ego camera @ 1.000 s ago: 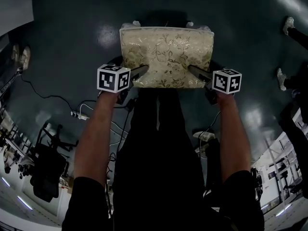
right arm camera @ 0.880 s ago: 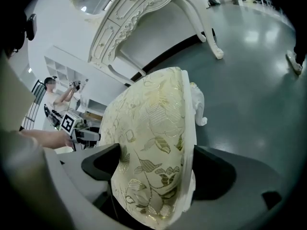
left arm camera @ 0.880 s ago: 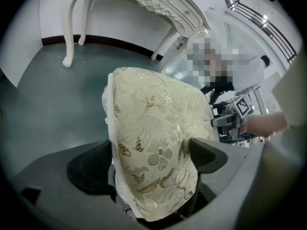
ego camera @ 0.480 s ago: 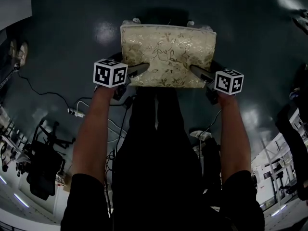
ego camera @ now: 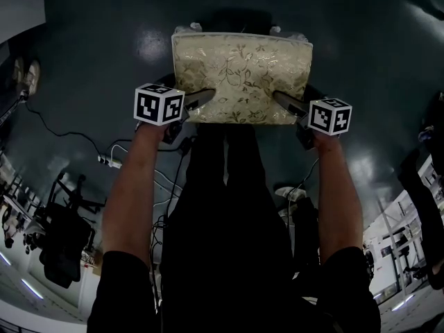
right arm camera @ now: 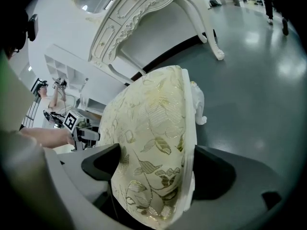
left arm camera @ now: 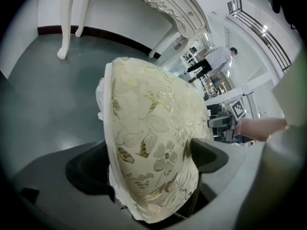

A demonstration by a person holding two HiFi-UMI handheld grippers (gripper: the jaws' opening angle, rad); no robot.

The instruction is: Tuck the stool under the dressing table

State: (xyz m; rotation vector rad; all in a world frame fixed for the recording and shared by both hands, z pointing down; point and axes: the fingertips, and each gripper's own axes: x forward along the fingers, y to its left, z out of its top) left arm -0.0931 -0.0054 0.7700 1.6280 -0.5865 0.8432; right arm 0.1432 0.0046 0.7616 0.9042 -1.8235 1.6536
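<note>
**Where's the stool?**

Held between my jaws, on both sides. The stool [ego camera: 241, 78] sits square ahead of me. My left gripper [left arm camera: 148, 162] is clamped across the near left corner of its cushion, one jaw on the patterned top and the other under the seat edge. My right gripper [right arm camera: 156, 169] grips the near right corner the same way.

**How would you take it in?**

The table [right arm camera: 144, 8] stands beyond the jaw tips, well apart from the stool, with its curved legs showing ahead. I'd aim for the gap between those legs and move both grippers forward at the same pace, keeping the seat level. The jaws bite on soft padding only, so I judge that a fast or uneven push could twist the stool or pull a corner free. I can't tell from here whether its feet rest on the floor or hang just above it, so I'd go slowly.

**And the floor, the room?**

The floor [ego camera: 104, 19] is dark, smooth and glossy, and it looks bare ahead of the jaws. Behind the jaws, cables [ego camera: 114, 161] trail beside my legs, with a black chair [ego camera: 62, 234] further back on the left. A person [left arm camera: 218, 59] stands far beyond the left gripper's tips, off to the right.
</note>
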